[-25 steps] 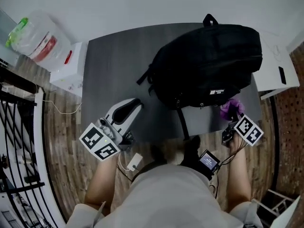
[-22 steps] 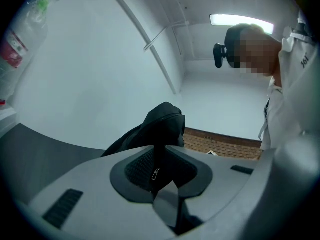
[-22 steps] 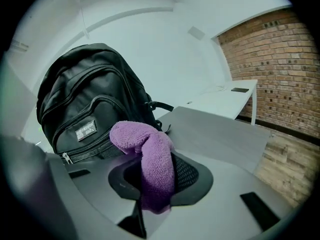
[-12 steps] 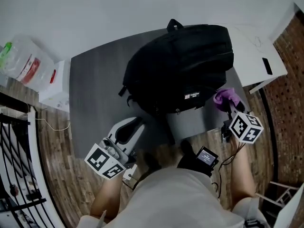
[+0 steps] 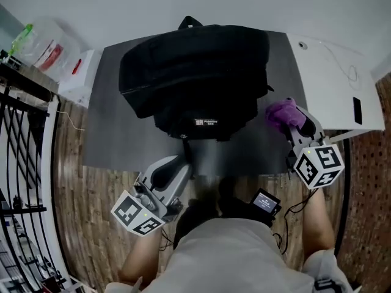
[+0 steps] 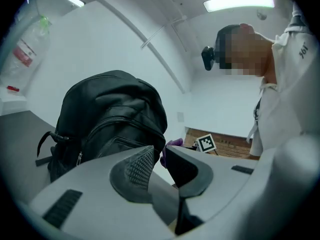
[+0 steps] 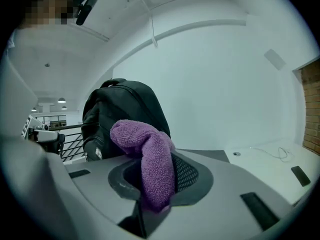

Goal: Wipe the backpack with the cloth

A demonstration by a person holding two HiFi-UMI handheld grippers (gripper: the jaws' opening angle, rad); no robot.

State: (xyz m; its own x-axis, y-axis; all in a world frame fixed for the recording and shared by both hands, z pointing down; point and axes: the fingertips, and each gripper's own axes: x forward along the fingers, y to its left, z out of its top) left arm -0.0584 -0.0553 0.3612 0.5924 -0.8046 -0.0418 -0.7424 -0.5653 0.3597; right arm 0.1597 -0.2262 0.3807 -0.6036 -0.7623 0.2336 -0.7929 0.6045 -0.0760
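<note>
your right gripper (image 5: 300, 129) has its fingers clamped on the soft, light cloth (image 5: 281, 113), just beside the backpack (image 5: 195, 72) on the worktop (image 5: 119, 145). your left gripper (image 5: 176, 165) has its fingers slightly apart, empty. the backpack looks floppy and may slide, so brace its near edge.

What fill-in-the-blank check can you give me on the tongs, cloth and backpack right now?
The right tongs are shut on a ___ cloth. The left tongs hold ___. The ___ backpack lies on the grey table.
Missing words: purple; nothing; black.
</note>
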